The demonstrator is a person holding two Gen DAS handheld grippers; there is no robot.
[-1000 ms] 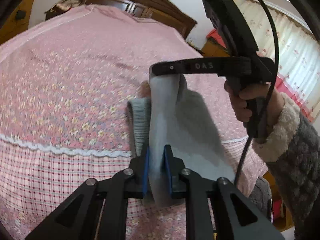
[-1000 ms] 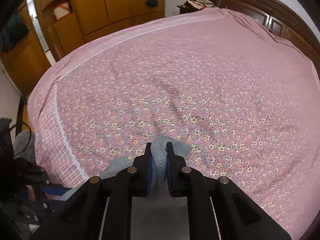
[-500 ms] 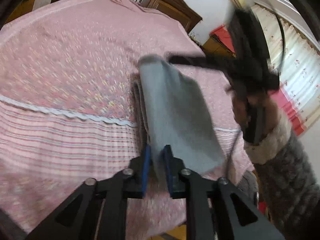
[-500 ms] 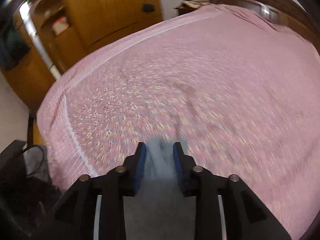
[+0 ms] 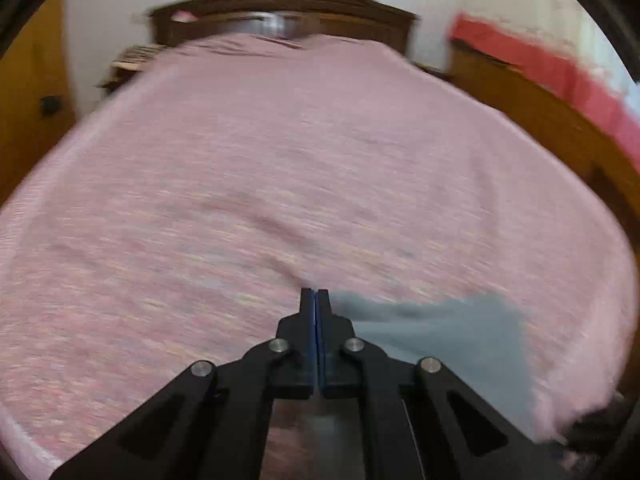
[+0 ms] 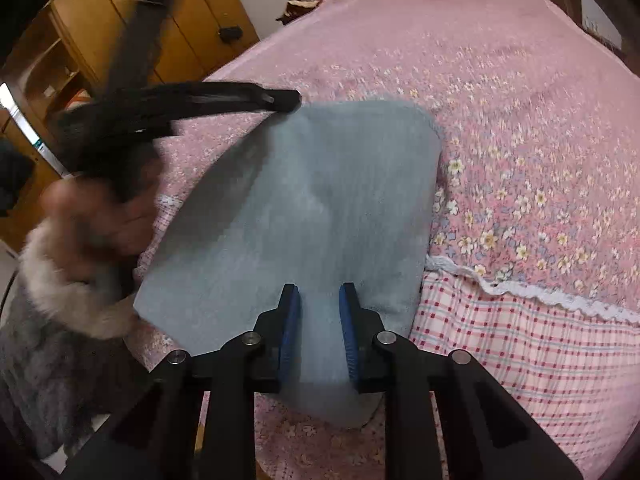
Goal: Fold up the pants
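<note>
The left gripper (image 5: 316, 296) has its blue-padded black jaws pressed flat together with no cloth visible between them; it shows again, blurred, in the right wrist view, its tip at the far left corner of the folded cloth. The right gripper (image 6: 319, 294) has its ribbed blue pads (image 6: 290, 320) spread apart, the soft cloth lying between them without being pinched. That cloth is the grey fleecy pants (image 6: 312, 208), folded into a rounded rectangular slab that lies on the near edge of the bed. Beneath them spreads the pink quilted floral bedspread (image 6: 520, 128), trimmed with a white scalloped lace band (image 6: 532, 292) above a pink-and-red checked skirt (image 6: 520, 344). The person's left hand (image 6: 100, 216), cuffed in fuzzy pale wool, is blurred. A dark carved wooden headboard (image 5: 280, 12) rises behind.
</note>
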